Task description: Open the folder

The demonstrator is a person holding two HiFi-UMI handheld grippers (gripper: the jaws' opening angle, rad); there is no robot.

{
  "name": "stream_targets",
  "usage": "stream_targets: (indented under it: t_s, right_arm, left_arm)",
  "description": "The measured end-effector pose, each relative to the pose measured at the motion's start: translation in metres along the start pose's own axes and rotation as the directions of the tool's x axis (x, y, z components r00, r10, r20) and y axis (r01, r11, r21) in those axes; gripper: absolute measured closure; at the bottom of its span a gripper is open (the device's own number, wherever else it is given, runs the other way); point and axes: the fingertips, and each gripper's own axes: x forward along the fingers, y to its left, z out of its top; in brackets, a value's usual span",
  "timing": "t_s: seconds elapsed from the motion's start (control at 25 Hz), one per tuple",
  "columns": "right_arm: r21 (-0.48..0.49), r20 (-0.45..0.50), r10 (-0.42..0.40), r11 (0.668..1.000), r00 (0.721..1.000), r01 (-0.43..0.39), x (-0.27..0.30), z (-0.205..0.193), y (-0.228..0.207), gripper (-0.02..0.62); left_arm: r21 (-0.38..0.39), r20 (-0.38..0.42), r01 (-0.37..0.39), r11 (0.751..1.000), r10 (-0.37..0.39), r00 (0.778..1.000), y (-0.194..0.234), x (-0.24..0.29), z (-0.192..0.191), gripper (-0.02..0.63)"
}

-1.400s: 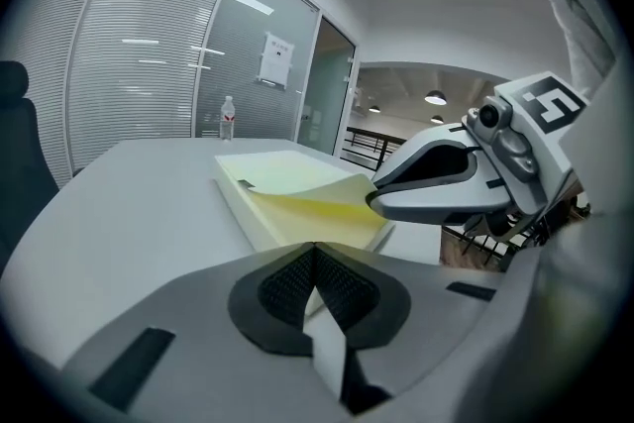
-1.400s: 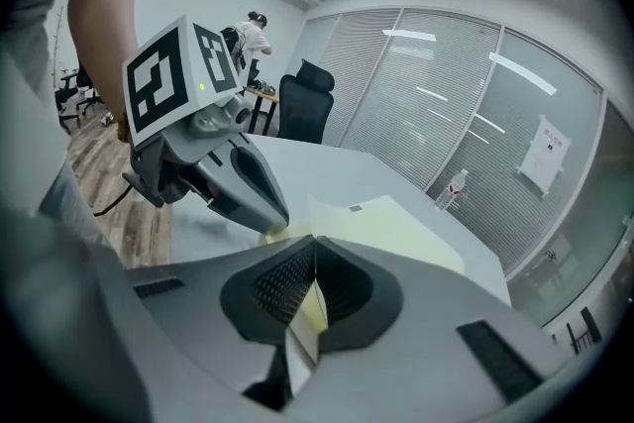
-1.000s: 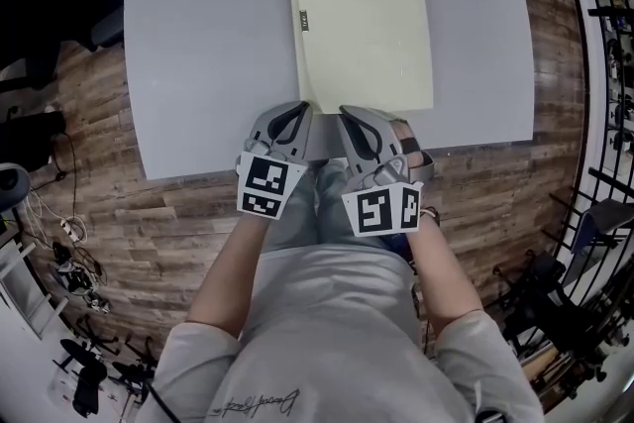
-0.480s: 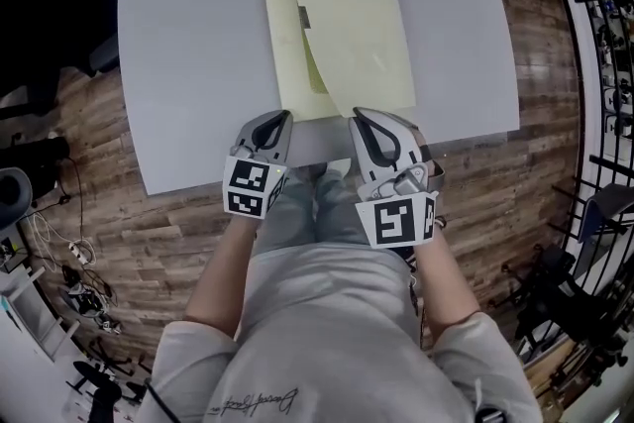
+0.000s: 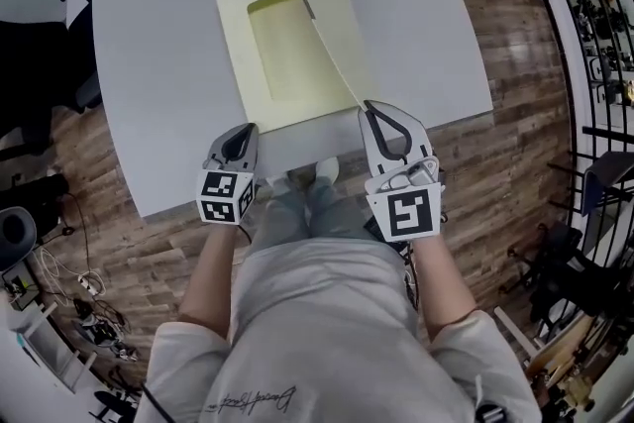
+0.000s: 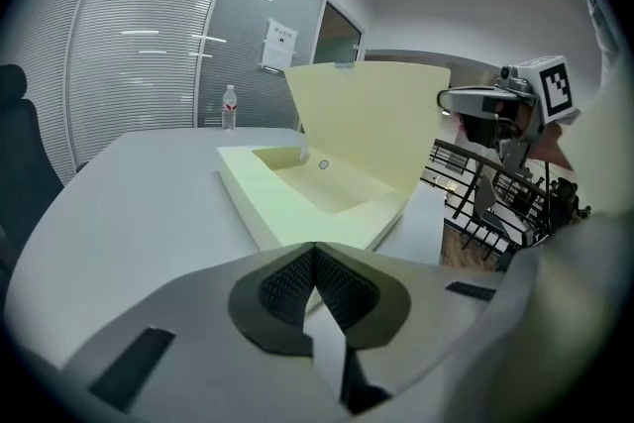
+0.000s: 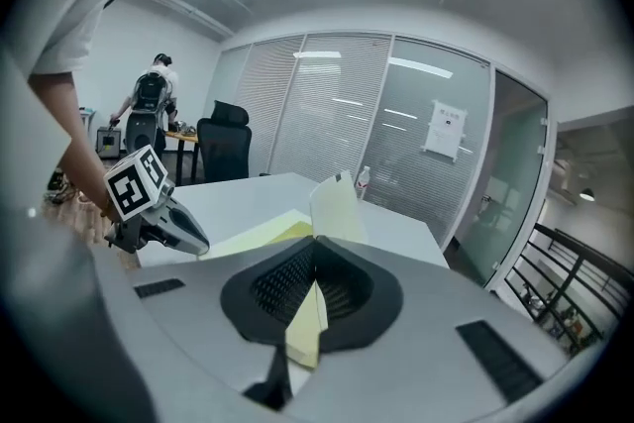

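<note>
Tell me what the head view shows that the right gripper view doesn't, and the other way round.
Only the head view: the wooden floor, the wearer's lap, and the folder seen from above with its inner pocket.

Only the right gripper view: a glass wall, a bottle, a black chair, a distant person, and the right claw shut on the raised cover.

Both: the grey table, the yellow folder with its lifted cover, and the left claw.
</note>
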Motion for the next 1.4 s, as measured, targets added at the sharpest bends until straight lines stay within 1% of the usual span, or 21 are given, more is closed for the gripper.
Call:
stream_targets:
  t_s: [0.16,0.32,0.52,0.72,0.92,1.04,1.12,1.2,1.28,1.4]
  right_arm:
    - [0.074,0.015,-0.059,0.996,0.998,0.058,-0.014,-0.011,-0.027,0.571]
    - [0.148,0.013,-0.108,0.983,0.994,0.105,-0.024,-0.025,-0.055,0.572]
    - [0.186,-0.028,-0.143,0.972,0.989,0.146,-0.033,-0.053,-0.086,0.571]
    - [0.261,-0.1,-0.201,0.94,0.975,0.22,-0.04,-0.094,-0.119,0.571]
    - [0.343,-0.144,-0.227,0.901,0.963,0.264,-0.045,-0.126,-0.145,0.572]
    - [0.372,-0.174,-0.24,0.882,0.955,0.29,-0.046,-0.144,-0.159,0.571]
    - [0.397,-0.204,-0.249,0.863,0.947,0.313,-0.047,-0.159,-0.168,0.571]
    - [0.432,-0.242,-0.254,0.836,0.937,0.338,-0.049,-0.178,-0.176,0.571]
    - [0.48,-0.278,-0.251,0.8,0.927,0.361,-0.05,-0.2,-0.182,0.571]
    - [0.551,-0.322,-0.24,0.739,0.916,0.387,-0.05,-0.229,-0.185,0.568]
  left_arm:
    - [-0.007,-0.002,-0.018,1.0,0.018,1.0,0.0,-0.001,-0.001,0.597]
    - [-0.009,0.001,-0.04,0.999,0.041,0.999,0.0,-0.001,-0.001,0.597]
    - [-0.025,0.0,-0.079,0.997,0.079,0.997,0.001,-0.001,-0.001,0.597]
    - [-0.023,-0.01,-0.101,0.995,0.1,0.995,0.004,-0.001,-0.001,0.597]
    - [-0.009,-0.009,-0.123,0.992,0.123,0.992,0.007,-0.003,-0.001,0.597]
    - [0.012,-0.007,-0.138,0.99,0.138,0.99,0.007,-0.003,0.001,0.597]
    - [0.015,-0.007,-0.149,0.989,0.15,0.989,0.009,-0.002,0.003,0.597]
    - [-0.001,-0.012,-0.158,0.987,0.158,0.987,0.012,-0.001,0.005,0.597]
    - [-0.019,-0.02,-0.164,0.986,0.163,0.986,0.016,0.0,0.007,0.597]
    - [-0.019,-0.024,-0.17,0.985,0.169,0.985,0.022,0.001,0.009,0.597]
